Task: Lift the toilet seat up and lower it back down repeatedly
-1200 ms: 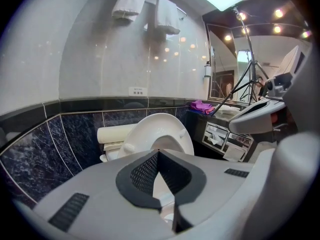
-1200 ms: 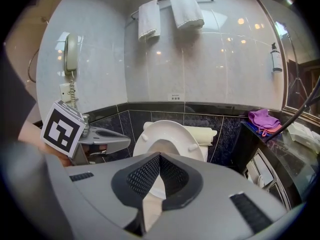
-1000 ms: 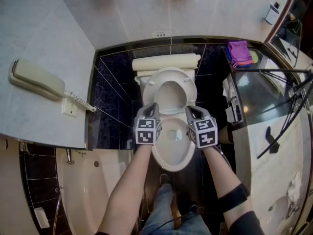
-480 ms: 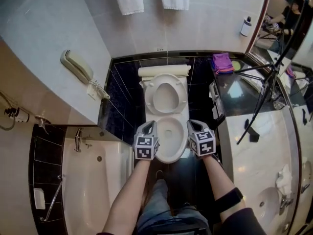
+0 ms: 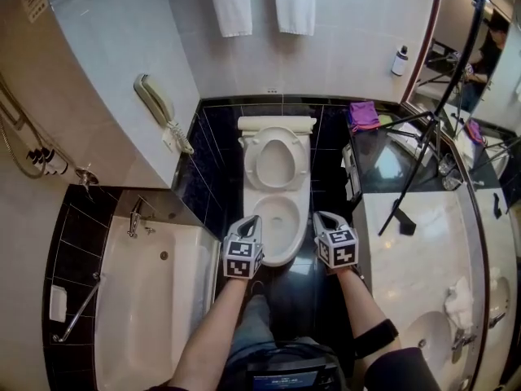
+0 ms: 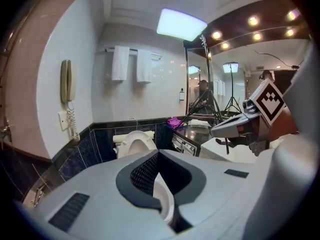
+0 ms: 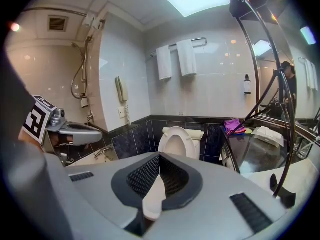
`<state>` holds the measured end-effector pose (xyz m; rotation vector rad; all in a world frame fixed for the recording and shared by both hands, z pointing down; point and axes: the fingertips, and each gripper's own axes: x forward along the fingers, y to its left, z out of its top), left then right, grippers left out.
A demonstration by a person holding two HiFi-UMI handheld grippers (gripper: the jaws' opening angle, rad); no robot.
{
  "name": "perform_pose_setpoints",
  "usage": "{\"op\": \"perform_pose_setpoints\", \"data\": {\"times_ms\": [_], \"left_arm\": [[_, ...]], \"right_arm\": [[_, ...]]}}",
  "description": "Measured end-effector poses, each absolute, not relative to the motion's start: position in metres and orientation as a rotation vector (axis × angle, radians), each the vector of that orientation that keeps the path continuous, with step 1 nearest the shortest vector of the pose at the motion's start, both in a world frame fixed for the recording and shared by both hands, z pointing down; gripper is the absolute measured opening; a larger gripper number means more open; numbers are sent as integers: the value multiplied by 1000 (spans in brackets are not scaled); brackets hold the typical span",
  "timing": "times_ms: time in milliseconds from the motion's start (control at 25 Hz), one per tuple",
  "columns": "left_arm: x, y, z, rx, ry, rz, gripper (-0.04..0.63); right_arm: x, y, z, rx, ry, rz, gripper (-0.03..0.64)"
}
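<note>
Standing at the 6 o'clock end of the white ceramic toilet bowl (image 5: 281,251) in the head view, the person holds a grey two-jaw gripper in each hand, both aimed toward 12 o'clock. The left gripper (image 5: 251,219) sits at the bowl's 8 o'clock and the right gripper (image 5: 322,216) at its 4 o'clock. The two gripper views show the toilet well ahead of the jaws, untouched.

The white oval toilet seat (image 5: 253,163) stands raised at the bowl's 12 o'clock, leaning back toward the cream cistern top (image 5: 277,124).

In the right gripper view the dark ribbed pads meet at their tips with nothing gripped; the white sliver in the slot below them is the bowl beyond. The left gripper's pads look pressed together the same way and empty, though the wide-angle curve makes their tip line less sure.

A beige wall telephone handset (image 5: 156,103) hangs at 10 o'clock from the toilet, and two white towels (image 5: 232,2) hang at 12 o'clock above it. A purple folded cloth (image 5: 363,114) lies at 2 o'clock on the dark counter, beside a black tripod (image 5: 430,141). A white bathtub (image 5: 155,300) lies at 8 o'clock.
</note>
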<state>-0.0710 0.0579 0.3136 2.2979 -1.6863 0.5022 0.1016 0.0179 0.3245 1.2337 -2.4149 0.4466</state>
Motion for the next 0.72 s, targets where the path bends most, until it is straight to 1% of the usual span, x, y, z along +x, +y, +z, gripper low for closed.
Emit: {"op": "perform_pose_setpoints", "data": {"times_ms": [320,720], "left_arm": [[-71,78,309,2293,-1713,468,-12],[-74,52,324,2309,-1688,500,-12]], "right_arm": [[110,34,326,1212,-2413,419,17],[97,10,334,1186,-2393,326,18]]}}
